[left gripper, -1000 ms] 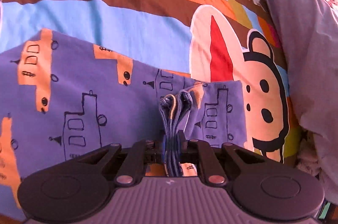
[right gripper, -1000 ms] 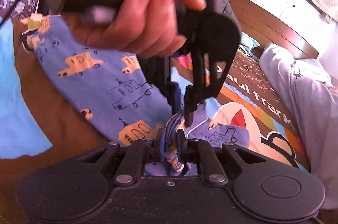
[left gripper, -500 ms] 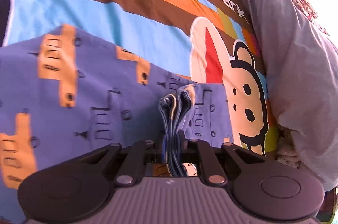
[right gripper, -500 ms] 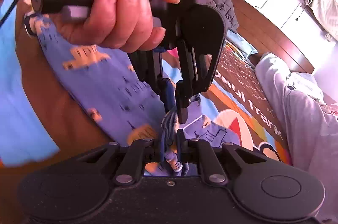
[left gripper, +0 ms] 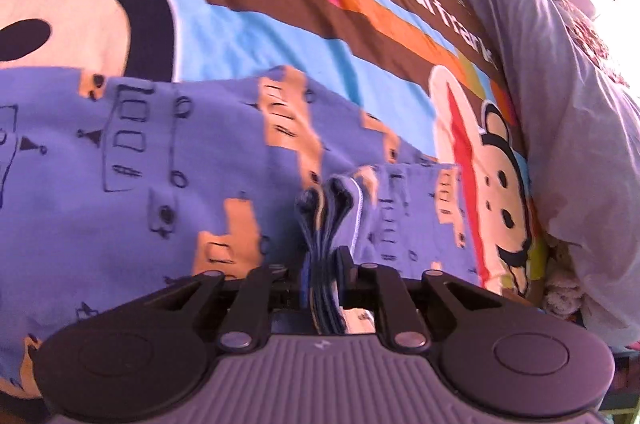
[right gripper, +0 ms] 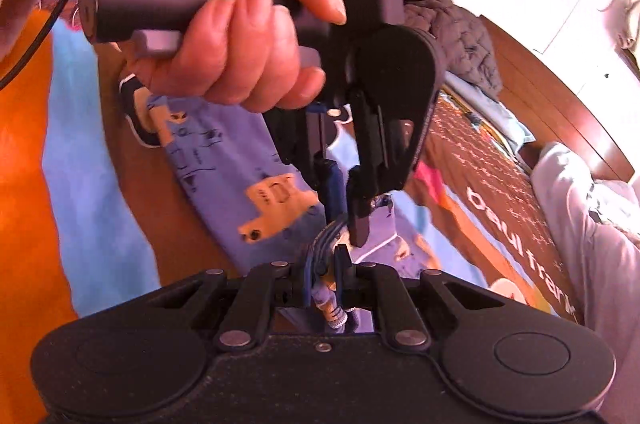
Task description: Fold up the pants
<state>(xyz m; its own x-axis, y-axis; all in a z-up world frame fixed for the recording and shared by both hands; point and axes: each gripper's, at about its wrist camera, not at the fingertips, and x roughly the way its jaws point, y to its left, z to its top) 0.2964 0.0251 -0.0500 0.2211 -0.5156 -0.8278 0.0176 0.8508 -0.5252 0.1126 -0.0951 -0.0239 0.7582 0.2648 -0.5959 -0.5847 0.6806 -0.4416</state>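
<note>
Pinching a bunched stack of fabric edges, the left gripper [left gripper: 323, 264] has both fingers pressed onto the blue printed pants [left gripper: 132, 176]. In the left wrist view the pants spread from the clamp toward 9 and 10 o'clock, lying on the striped cartoon bedspread [left gripper: 256, 36]. A grey duvet [left gripper: 560, 96] lies along the bedspread's edge at 2 to 3 o'clock.

The right gripper [right gripper: 325, 266] is likewise closed on a gathered bundle of the pants [right gripper: 224, 160]; the fabric runs from its fingers toward 11 o'clock across the bedspread [right gripper: 80, 184]. A drawstring tip [right gripper: 334, 312] hangs below the clamp point.

In the right wrist view the left gripper [right gripper: 340, 220] stands at 12 o'clock, just beyond the right one, its fingers pointing down onto the same bundle. The left hand [right gripper: 236, 36] wraps the grey handle at 11 o'clock. A wooden bed frame [right gripper: 560, 96] runs at 2 o'clock, with a grey garment [right gripper: 592, 224] at 3 o'clock.
</note>
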